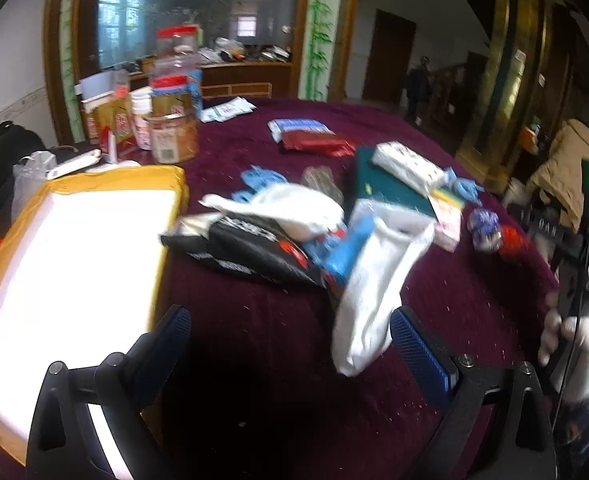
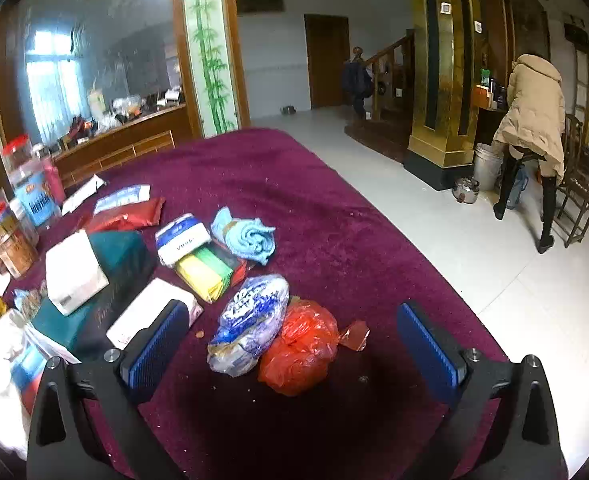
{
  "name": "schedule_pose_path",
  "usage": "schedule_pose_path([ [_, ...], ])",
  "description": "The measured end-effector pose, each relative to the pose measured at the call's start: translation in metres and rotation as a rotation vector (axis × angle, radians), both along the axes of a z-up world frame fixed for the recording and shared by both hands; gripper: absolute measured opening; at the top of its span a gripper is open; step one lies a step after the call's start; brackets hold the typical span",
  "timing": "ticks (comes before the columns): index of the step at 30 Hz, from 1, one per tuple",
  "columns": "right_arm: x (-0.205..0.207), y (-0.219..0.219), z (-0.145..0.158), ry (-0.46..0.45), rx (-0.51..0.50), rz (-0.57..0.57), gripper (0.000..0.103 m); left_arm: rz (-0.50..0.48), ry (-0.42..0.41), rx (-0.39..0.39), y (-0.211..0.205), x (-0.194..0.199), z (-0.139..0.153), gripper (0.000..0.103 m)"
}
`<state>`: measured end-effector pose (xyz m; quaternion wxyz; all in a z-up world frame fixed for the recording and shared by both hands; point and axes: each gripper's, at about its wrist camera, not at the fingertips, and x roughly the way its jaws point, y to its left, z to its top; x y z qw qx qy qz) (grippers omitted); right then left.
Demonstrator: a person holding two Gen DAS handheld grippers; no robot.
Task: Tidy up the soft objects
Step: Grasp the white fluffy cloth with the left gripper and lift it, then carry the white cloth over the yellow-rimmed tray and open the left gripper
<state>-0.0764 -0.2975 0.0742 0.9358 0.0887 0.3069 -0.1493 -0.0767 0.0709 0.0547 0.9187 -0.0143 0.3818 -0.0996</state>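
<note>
- The left claw (image 1: 290,344) is seen spread wide, nothing gripped; the white sock (image 1: 374,292) hangs or lies just ahead of its right finger, blurred, and contact cannot be confirmed.
- The right claw (image 2: 294,348) is likewise spread wide and empty, with the blue-and-white bag (image 2: 250,320) and the red plastic bag (image 2: 298,348) lying between and just ahead of its fingers, touching one another.
- Risk, as judged: if the right claw is closed here, both bags could be pinched together, since they abut (thin film is also liable to slip or tear).
- Risk: the sock overlaps the black packet (image 1: 250,252) and blue items ahead of the left claw; a careless pull could drag the heap across the table (image 1: 254,360).
- Containers: a yellow-edged box (image 1: 70,272) stands left of the left claw; its interior is overexposed and its contents cannot be told.
- Clear jars (image 1: 174,120) stand far ahead-left, holding packaged goods; details are too small to tell.
- A light-blue cloth (image 2: 250,236) lies well ahead of the right claw, loose on the table.
</note>
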Motion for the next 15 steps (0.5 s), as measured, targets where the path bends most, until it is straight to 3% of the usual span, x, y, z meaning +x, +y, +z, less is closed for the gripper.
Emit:
schedule_pose_path([
  [5,-0.003,0.006,-0.003,0.009,-0.012,0.018,0.103,-0.058,0.005,-0.012,-0.027,0.001,-0.004,0.101],
  [10,-0.004,0.015,-0.001,0.000,-0.039,0.038,0.103,-0.115,-0.034,0.103,-0.063,0.007,-0.006,0.101],
  [12,-0.006,0.015,0.000,-0.006,-0.040,0.038,0.103,-0.120,-0.023,0.116,-0.067,0.011,-0.010,0.097],
  [13,-0.006,0.015,0.000,-0.007,-0.039,0.036,0.103,-0.123,-0.011,0.119,-0.068,0.013,-0.012,0.071],
  [14,-0.006,0.014,0.000,-0.007,-0.036,0.034,0.103,-0.136,0.027,0.123,-0.069,0.017,-0.016,0.022],
  [15,-0.006,0.013,0.000,-0.005,-0.033,0.031,0.103,-0.142,0.076,0.109,-0.068,0.021,-0.021,0.009],
])
